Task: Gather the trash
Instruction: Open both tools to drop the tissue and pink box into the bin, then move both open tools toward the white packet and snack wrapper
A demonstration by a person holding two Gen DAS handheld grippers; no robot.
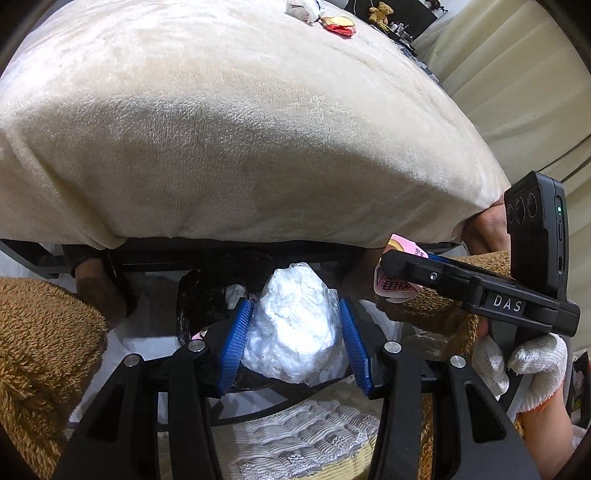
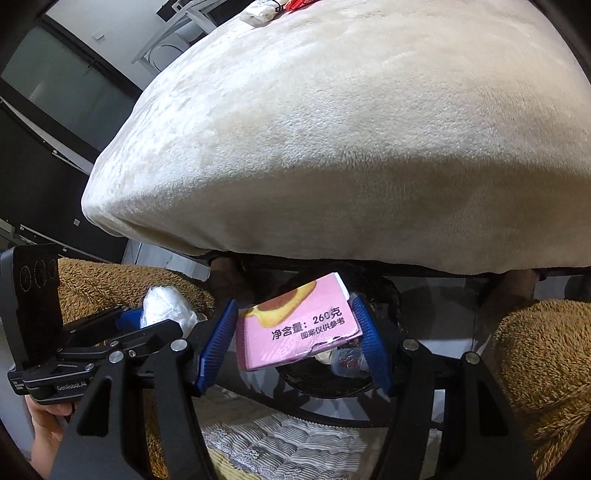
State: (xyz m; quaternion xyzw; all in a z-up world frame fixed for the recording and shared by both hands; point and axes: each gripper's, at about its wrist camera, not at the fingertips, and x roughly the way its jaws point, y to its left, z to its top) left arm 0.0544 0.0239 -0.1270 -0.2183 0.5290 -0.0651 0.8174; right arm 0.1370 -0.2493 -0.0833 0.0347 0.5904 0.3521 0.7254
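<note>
- Your left claw is closed part way on a crumpled white plastic wad. Both blue pads press its sides, so it sits snug.
- Your right claw is closed part way on a pink snack box. The box is tilted, and its bottom edge looks torn and bent.
- You hold both bits of trash low, just under the near edge of the table. I think that is so they can drop into the black trash bin below.
- The bin has a black bag in it. A small clear bottle already lies inside, under the pink box.
- The two claws are near each other, side by side. In the left view your right claw's black arm crosses just beside the white wad, so open one claw at a time or they may bump.
- The table's cream blanket hangs right over the claws. There is little room to lift up; the free room is down and toward you.
- More trash waits at the far edge of the table: a white wrapper and something red.
- The white wad is light and may stick to a pad.
</note>
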